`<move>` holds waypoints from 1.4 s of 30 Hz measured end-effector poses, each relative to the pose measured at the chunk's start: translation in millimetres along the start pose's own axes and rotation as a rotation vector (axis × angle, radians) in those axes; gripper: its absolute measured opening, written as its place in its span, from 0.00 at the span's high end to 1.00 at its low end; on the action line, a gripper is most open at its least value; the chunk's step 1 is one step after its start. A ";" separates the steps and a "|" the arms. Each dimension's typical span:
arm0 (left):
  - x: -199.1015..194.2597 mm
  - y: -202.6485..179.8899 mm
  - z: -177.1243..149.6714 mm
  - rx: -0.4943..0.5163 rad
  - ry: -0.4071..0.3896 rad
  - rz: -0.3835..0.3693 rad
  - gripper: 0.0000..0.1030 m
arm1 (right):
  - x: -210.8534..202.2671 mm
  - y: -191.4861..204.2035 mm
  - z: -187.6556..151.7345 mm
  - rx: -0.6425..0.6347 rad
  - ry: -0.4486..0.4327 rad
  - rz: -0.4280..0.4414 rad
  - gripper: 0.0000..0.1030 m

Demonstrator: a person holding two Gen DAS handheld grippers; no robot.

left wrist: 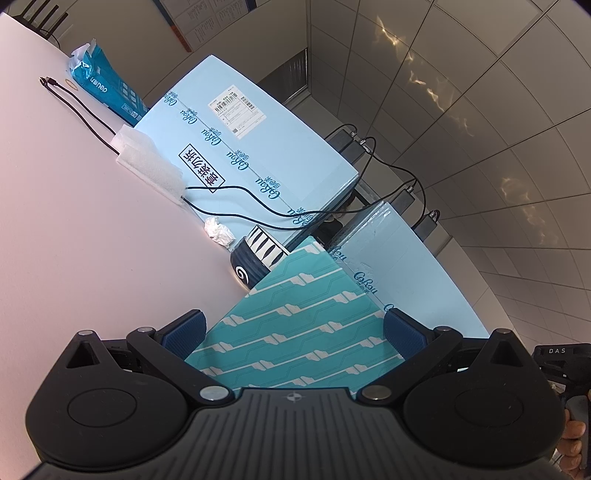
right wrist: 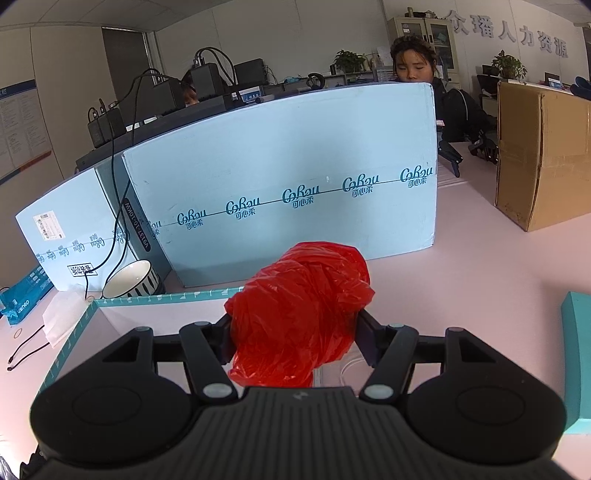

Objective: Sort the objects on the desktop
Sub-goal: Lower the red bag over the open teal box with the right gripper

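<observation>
It was an office. Large raised characters (right wrist: 509,35) ran along the back wall above a glass-fronted cabinet (right wrist: 424,37), with potted plants (right wrist: 509,64) beside it. A woman (right wrist: 413,62) sat behind the pale pink desk (right wrist: 480,266), and a row of dark monitors (right wrist: 207,79) with cables stood beyond the light blue cartons (right wrist: 288,177). A printed notice board (right wrist: 20,125) hung on the left wall, and the ceiling was a grid of panels (left wrist: 461,110).

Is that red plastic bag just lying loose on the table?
No: the red plastic bag is pinched between the two fingers of the right gripper, held above the open teal box.
</observation>
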State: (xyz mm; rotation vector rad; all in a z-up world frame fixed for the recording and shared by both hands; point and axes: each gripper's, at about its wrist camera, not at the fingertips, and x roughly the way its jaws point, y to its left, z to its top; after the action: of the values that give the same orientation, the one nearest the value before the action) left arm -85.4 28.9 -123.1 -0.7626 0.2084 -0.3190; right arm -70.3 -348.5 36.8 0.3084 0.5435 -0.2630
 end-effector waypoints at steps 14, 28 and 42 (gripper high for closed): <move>0.9 0.9 0.2 -0.007 0.005 -0.009 0.00 | 11.5 17.2 -3.0 -0.019 0.033 0.018 0.37; 2.4 1.6 1.0 -0.010 0.008 -0.012 0.00 | 18.7 36.6 -6.3 -0.047 0.053 0.039 0.37; 2.9 2.7 0.6 -0.020 0.013 -0.020 0.00 | 34.7 54.3 -15.9 -0.064 0.093 0.062 0.37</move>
State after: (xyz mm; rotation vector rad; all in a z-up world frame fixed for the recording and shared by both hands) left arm -81.9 30.1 -124.8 -0.7824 0.2169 -0.3413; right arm -31.5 -298.5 16.9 0.2755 0.6318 -0.1709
